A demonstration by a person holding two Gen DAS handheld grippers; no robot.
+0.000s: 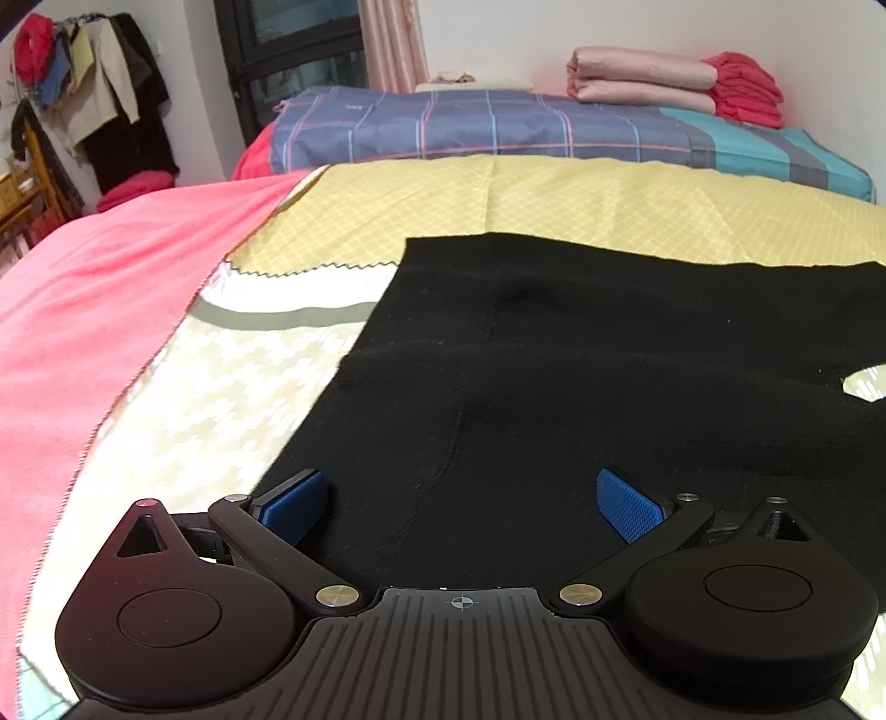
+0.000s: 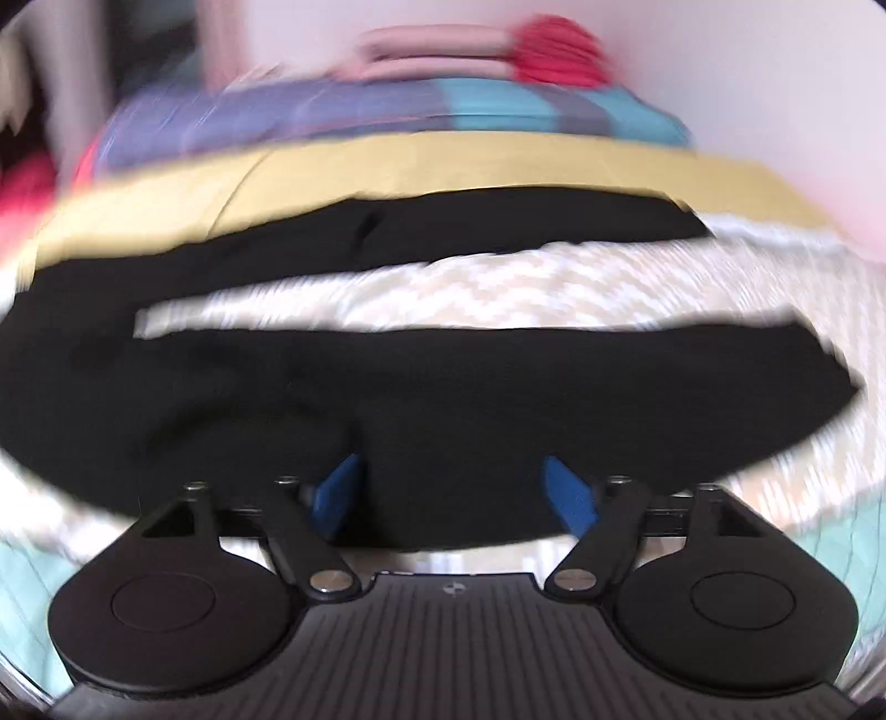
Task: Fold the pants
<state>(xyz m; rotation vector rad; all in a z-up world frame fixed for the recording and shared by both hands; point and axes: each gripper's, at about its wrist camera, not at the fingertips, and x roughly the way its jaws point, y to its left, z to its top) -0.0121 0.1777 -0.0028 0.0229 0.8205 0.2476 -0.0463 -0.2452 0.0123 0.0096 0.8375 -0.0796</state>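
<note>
Hovering my left gripper (image 1: 462,501), jaws wide and empty, over the black pants (image 1: 609,343) at twelve o'clock on the bed (image 1: 166,421); right gripper (image 2: 451,490) equally spread, empty. I'm judging them soft, limp: pinching an edge.

Home bedroom, as I read it. Bed (image 1: 166,387) under layered spreads: pink blanket (image 1: 83,310), yellow patterned sheet (image 1: 554,205). Plaid quilt (image 1: 470,124) folded at far end, stacked pink and red bedding (image 1: 664,80) on top. Clothes (image 1: 99,83) hanging at wall, left. Pink curtain (image 1: 390,39) beside dark window (image 1: 293,55).
</note>
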